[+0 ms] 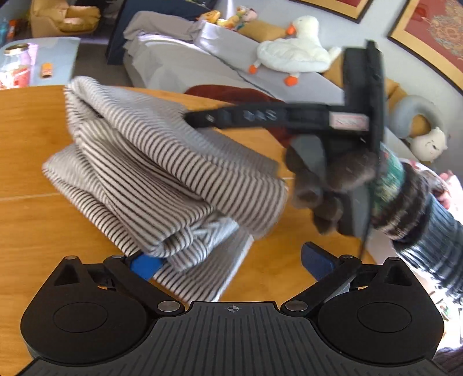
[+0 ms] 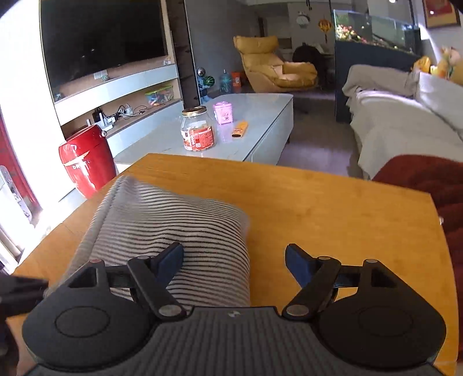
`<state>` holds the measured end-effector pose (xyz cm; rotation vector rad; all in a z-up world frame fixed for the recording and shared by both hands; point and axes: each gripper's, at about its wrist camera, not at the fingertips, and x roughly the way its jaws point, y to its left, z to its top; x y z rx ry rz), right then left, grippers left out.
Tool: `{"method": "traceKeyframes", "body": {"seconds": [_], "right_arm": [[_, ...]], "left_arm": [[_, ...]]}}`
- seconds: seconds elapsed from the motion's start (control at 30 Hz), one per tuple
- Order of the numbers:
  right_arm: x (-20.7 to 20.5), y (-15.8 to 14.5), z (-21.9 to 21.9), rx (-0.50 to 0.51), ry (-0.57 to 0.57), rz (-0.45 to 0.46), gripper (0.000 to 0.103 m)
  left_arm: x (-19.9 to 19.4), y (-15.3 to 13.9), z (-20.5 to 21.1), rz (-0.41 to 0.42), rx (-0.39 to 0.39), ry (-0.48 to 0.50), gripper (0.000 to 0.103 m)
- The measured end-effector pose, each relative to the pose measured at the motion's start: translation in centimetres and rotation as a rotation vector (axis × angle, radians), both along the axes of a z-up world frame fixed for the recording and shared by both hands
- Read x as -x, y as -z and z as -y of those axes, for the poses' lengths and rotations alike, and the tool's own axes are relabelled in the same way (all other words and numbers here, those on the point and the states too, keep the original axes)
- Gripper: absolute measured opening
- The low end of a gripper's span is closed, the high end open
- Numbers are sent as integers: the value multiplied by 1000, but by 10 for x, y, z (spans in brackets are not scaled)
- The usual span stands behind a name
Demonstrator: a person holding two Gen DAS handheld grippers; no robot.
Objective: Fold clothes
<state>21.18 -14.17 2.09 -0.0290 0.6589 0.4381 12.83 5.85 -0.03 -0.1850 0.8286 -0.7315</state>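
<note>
The striped garment [image 1: 162, 173] lies folded in a thick bundle on the wooden table [image 1: 29, 144], both the left gripper [image 1: 231, 261] and right gripper [image 2: 234, 260] spread wide and empty, so folding looks finished, and next comes squaring the bundle.

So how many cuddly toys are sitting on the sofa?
3 clear: a white plush goose with orange feet on the seat back, a round cream cat plush at right, small colourful toys far back, too blurred to count.
</note>
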Motion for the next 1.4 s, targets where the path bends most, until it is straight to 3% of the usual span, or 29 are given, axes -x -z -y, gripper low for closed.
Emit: {"method": "traceKeyframes", "body": {"seconds": [0.07, 0.17, 0.3, 0.43, 0.5, 0.63, 0.67, 0.77, 0.9, 1.0, 1.07, 1.13, 1.27, 1.4], "right_arm": [[-1, -9, 1, 20, -3, 36, 81], [24, -24, 9, -6, -31, 143, 91], [69, -36, 14, -2, -89, 257, 92], [113, -27, -7, 24, -188, 266, 92], [128, -14, -29, 92, -255, 276, 92], [138, 11, -61, 267, -327, 348, 90], [137, 14, -65, 302, -330, 367, 73], [127, 1, -59, 309, -354, 368, 40], [140, -11, -59, 462, -428, 463, 27], [151, 9, -69, 517, -490, 432, 27], [158, 19, -74, 524, -493, 449, 41], [155, 8, -71, 452, -498, 399, 50], [147, -34, -40, 250, -393, 327, 50], [151, -39, -34, 302, -316, 386, 50]], "left_arm": [[11, -4, 6, 7, 22, 44, 103], [18, -22, -13, 65, 21, -2, 103], [13, -35, -54, 99, 28, -197, 103], [1, -32, -83, 65, 47, -403, 103], [-3, -30, -92, 41, 64, -462, 103], [-6, -32, -90, 34, 62, -459, 103], [-4, -32, -92, 36, 58, -460, 103], [0, -33, -97, 40, 60, -467, 103], [-2, -37, -99, 50, 79, -465, 103], [-5, -40, -86, 60, 114, -425, 103], [-8, -38, -72, 61, 92, -407, 103], [-11, -32, -59, 59, 49, -402, 102], [-19, -14, -51, 8, 43, -410, 90], [-28, 2, -46, -23, -13, -436, 86]]}}
